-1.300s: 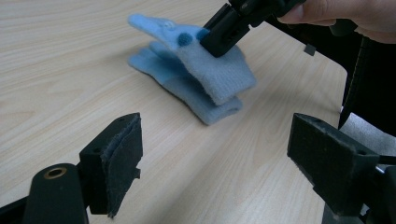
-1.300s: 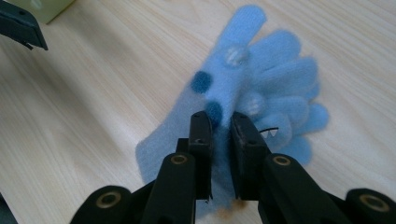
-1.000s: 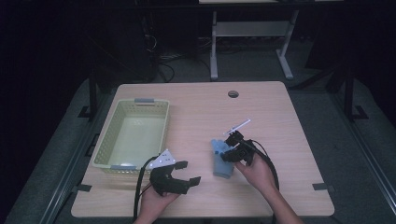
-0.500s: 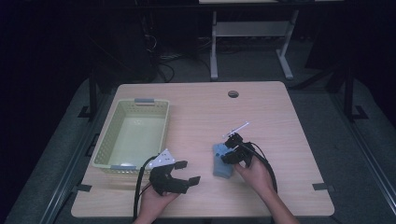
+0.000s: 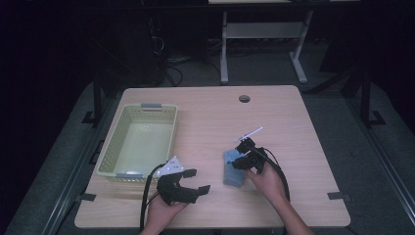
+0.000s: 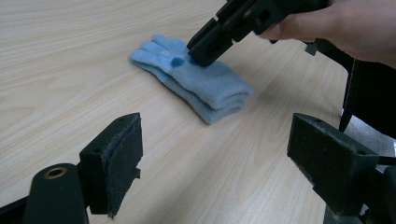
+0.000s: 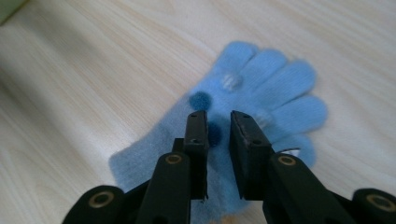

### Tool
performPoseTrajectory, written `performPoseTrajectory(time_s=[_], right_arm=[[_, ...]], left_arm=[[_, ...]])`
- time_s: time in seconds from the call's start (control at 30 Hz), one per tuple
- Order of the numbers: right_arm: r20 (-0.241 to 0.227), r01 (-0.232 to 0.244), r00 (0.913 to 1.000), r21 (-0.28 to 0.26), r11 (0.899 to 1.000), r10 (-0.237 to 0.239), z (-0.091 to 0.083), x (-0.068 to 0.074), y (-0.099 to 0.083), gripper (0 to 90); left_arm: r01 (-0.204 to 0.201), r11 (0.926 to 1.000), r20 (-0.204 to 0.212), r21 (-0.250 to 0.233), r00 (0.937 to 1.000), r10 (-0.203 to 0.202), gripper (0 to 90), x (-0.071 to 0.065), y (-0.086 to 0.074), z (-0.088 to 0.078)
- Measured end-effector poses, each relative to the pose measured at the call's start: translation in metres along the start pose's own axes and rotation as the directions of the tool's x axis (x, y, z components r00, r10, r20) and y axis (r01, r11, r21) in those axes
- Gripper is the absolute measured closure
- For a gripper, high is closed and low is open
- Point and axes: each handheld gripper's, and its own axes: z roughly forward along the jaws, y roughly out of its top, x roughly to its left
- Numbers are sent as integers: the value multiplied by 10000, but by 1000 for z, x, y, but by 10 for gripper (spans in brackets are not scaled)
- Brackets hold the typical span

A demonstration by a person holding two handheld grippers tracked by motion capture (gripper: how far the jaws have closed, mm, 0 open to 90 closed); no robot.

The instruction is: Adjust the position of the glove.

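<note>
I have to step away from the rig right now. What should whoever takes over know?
Right gripper: jaws have just been closing, nearly shut, tips down on the blue gloves with a narrow gap between them; no firm pinch visible.
Left gripper: open, holding nothing, resting near the table's front edge.
Gloves lie stacked flat on the table, right of the basket, which holds nothing.
Done: nothing lifted.
Left: probably grip the gloves and move them to the basket.

High view: your table [image 5: 205, 112] evenly lit from above, surroundings nearly black, image soft and grainy. Left gripper view: your near jaws slightly blurred, glove [image 6: 196, 86] sharper, soft shadow beneath it. Right gripper view: your glove fingertips and far tabletop out of focus.
</note>
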Motion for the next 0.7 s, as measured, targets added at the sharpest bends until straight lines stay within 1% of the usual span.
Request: performPoseTrajectory(time_s=[0.13, 0.23, 0.33, 0.37, 0.43, 0.5, 0.6, 0.63, 0.7], right_arm=[[-107, -82, 9999, 290, 9995, 85, 12, -1, -3, 783], [-238, -96, 9997, 202, 9998, 101, 14, -3, -3, 766], [-293, -146, 9995, 33, 9999, 147, 9, -3, -4, 706], [-397, -162, 9991, -100, 9998, 158, 7, -4, -5, 696], [-664, -426, 9970, -277, 9987, 407, 3, -6, -7, 675], [-845, -576, 9950, -411, 9975, 540, 0, -8, -10, 655], [-825, -706, 9944, -525, 9961, 662, -4, -10, -15, 618], [-923, -846, 9926, -556, 9949, 792, -5, -11, -17, 603], [-956, -989, 9912, -704, 9926, 919, -9, -14, -20, 565]], left_arm=[[14, 10000, 7, -13, 10000, -14, 180, -1, 0, 1], [-42, 10000, 26, 50, 10000, 42, 180, -1, 0, 1], [-1, 10000, 34, 74, 10000, 1, 181, -1, -1, 2], [16, 10000, 35, 84, 10000, -16, 181, -1, -1, 2], [51, 9999, 43, 97, 10000, -52, 181, -1, -1, 3], [63, 9999, 90, 95, 9999, -64, 181, -2, 0, 5], [65, 9998, 110, 169, 9999, -67, 181, -2, 0, 9], [82, 9998, 138, 196, 9999, -85, 180, -2, 1, 11], [126, 9994, 225, 333, 9997, -133, 181, -2, 2, 14]])
